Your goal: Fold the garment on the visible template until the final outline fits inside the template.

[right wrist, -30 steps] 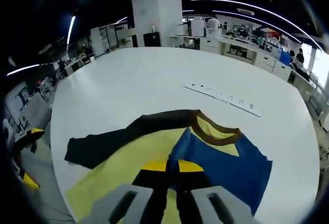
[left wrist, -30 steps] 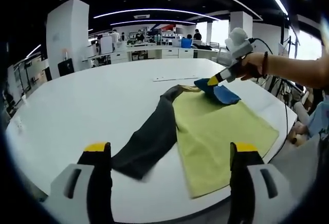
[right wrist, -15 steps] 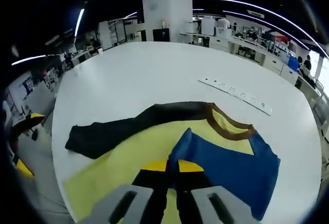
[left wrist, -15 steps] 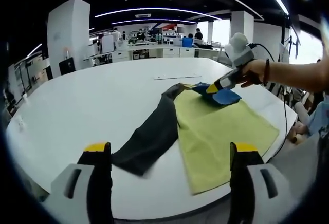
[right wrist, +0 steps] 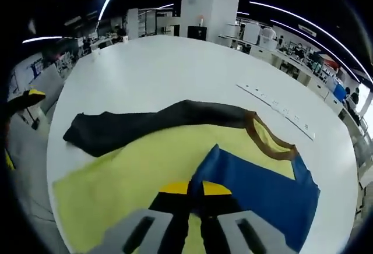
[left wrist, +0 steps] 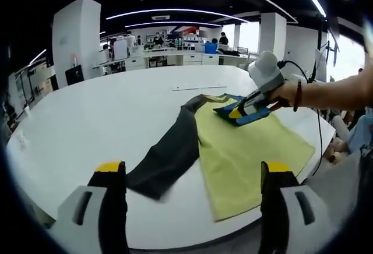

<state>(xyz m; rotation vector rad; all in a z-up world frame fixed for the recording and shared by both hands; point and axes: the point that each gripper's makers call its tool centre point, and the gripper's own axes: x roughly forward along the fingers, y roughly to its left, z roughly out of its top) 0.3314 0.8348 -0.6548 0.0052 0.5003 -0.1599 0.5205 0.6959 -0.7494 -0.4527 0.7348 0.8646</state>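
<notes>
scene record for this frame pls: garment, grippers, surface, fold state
garment: yellow shirt with a black sleeve, a blue sleeve and a brown collar
surface: white table
left gripper: jaws apart, short of the shirt, holding nothing
right gripper: shut on the blue sleeve, carrying it over the yellow body
black sleeve: spread out flat to the side, not folded
fold state: in progress
other: white power strip beyond the collar

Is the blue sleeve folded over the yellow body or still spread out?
Folded over: the blue sleeve, pinched by the right gripper, lies across the yellow body.
</notes>
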